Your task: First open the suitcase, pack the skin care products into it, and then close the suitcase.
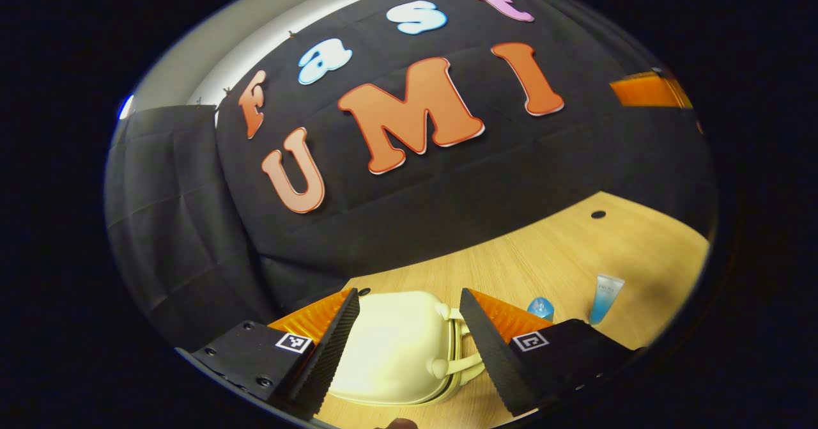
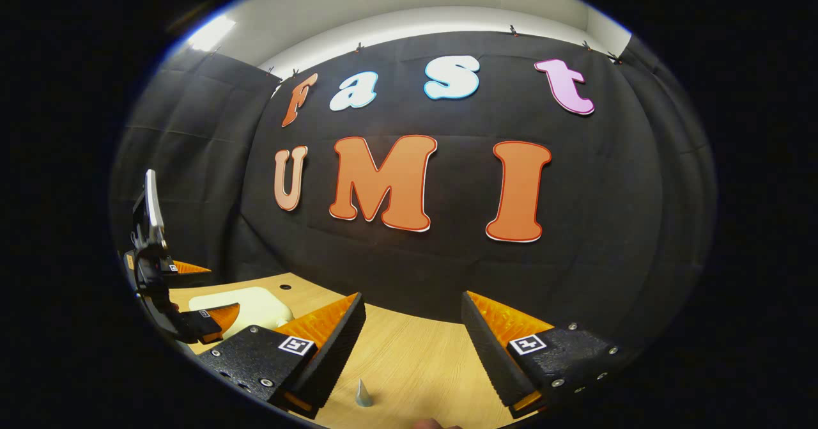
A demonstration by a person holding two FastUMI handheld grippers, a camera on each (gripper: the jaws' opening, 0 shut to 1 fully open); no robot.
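Note:
A cream hard-shell suitcase point(image 1: 390, 346) lies shut on the wooden table point(image 1: 562, 256), its handle point(image 1: 461, 346) facing right. My left gripper point(image 1: 409, 301) hovers over it, open, with the case framed between its fingers. To the right stand a light blue tube point(image 1: 605, 298) and a small blue bottle point(image 1: 540, 307). In the right gripper view, my right gripper point(image 2: 412, 327) is open above bare table, with a small pointed cap point(image 2: 363, 394) just below it. The suitcase point(image 2: 252, 304) sits far left there, and the left gripper point(image 2: 220, 290) hangs over it.
The black cloth wall runs close behind the table point(image 2: 415, 358). Two small round holes point(image 1: 598, 214) point(image 1: 364, 291) mark the tabletop near its back edge. An orange object point(image 1: 648, 90) sits high at the right.

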